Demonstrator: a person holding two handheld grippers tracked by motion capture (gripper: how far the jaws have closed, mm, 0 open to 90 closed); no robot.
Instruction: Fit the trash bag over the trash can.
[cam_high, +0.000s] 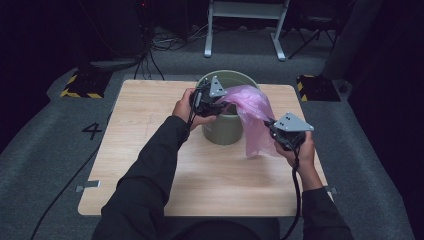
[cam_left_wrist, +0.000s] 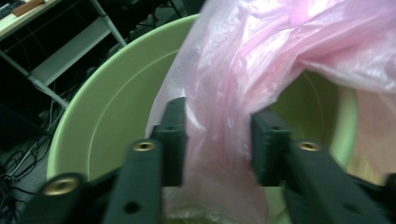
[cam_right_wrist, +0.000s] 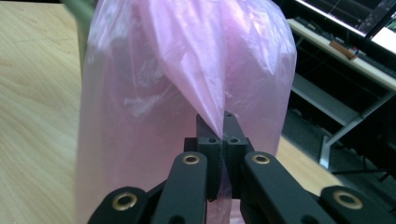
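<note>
The pink bag (cam_high: 252, 112) hangs over the rim of the green bucket (cam_high: 225, 130) on the bench (cam_high: 150, 150). The right tongs (cam_right_wrist: 223, 135) pinch a fold of the bag tight. The left tongs (cam_left_wrist: 217, 140) stand partly open at the bucket's rim, with the bag between them, not squeezed.

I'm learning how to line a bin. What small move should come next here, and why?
Probably close the left gripper on the pink bag: its jaws are apart with film between them over the green bin, while the right gripper already pinches the bag outside.
</note>
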